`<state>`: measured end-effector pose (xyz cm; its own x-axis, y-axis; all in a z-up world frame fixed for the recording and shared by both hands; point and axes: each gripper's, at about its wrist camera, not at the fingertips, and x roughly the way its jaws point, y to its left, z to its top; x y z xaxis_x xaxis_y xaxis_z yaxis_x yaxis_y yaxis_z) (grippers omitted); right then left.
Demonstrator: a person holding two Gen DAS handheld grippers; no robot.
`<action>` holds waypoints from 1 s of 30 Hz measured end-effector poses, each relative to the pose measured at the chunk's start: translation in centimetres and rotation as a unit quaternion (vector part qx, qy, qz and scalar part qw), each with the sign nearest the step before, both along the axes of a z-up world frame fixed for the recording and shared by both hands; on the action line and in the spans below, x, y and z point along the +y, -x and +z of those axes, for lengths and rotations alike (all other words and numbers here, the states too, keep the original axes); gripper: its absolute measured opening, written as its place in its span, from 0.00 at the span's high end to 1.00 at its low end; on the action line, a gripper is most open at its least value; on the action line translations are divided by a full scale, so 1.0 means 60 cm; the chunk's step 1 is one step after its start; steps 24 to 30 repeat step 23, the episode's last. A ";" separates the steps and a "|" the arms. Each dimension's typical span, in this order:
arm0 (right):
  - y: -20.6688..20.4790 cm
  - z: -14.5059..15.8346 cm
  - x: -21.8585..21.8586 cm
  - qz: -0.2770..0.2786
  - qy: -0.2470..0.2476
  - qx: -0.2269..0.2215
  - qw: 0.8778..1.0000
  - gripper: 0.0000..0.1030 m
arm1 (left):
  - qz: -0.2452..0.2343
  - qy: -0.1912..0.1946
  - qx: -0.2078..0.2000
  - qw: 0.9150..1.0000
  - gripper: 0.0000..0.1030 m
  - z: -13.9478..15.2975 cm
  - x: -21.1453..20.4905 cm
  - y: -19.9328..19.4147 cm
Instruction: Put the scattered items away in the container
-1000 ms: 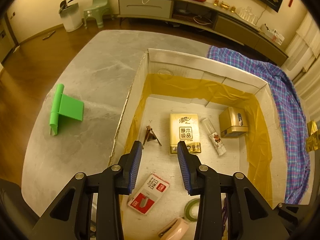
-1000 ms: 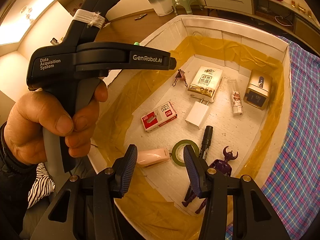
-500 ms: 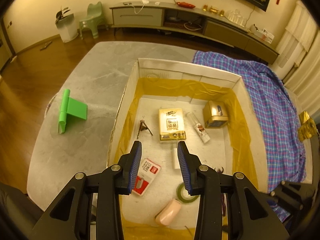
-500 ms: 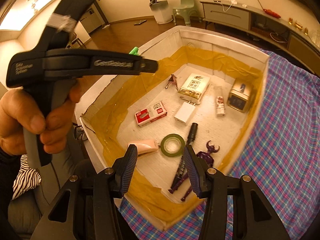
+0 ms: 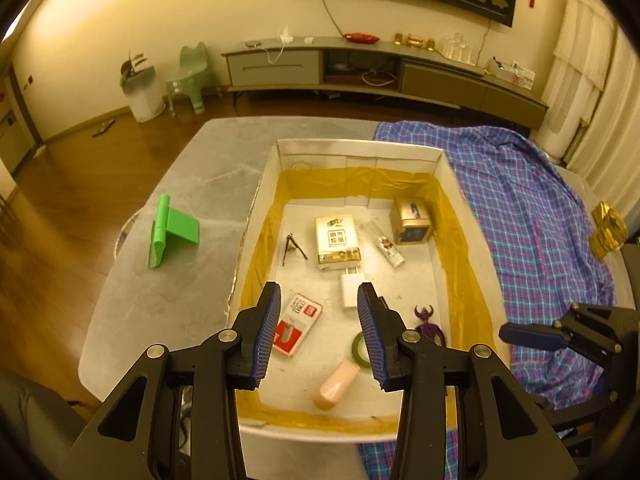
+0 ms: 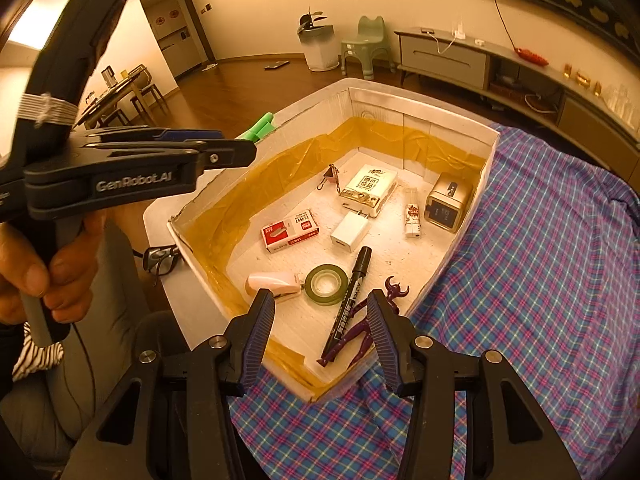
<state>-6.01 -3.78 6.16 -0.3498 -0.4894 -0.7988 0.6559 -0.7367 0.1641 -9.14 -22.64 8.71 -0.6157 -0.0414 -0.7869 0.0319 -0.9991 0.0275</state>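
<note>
Left wrist view: both claws, left claw (image 5: 318, 334) just widened and right claw (image 6: 320, 336) spread, hover empty above the filled container (image 5: 360, 148); green stand (image 5: 172, 236) lies on the surface (image 5: 208, 176).

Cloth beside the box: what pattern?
Blue plaid with pink and white lines; the cloth shows best in the right wrist view.

Everything's got a heavy warm yellow-orange cast, typical indoor lamp light, kinda dim overall. Brightest spot is the blown-out ceiling glow (image 6: 52, 4) at the top left of the right wrist view, plus a softer wash on the wall (image 5: 104, 24) in the left wrist one. Shadows are soft, nothing hard-edged. Both shots are fisheye, so straight lines bow hard near the edges and all 4 corners go black. Centres look decently sharp, but the hand (image 6: 48, 276) at the left edge is smeared with blur.
</note>
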 end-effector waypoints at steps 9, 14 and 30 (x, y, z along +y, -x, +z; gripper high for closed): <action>-0.037 0.013 -0.001 0.007 -0.014 0.040 0.999 0.50 | -0.012 0.001 0.029 1.000 0.50 0.013 0.028 -0.058; -0.048 0.011 -0.002 0.010 -0.012 0.040 0.999 0.49 | -0.022 -0.025 0.030 0.999 0.39 0.006 0.038 -0.078; -0.055 0.019 -0.004 0.011 -0.007 0.044 0.999 0.49 | -0.010 0.010 0.051 0.999 0.39 0.019 0.050 -0.095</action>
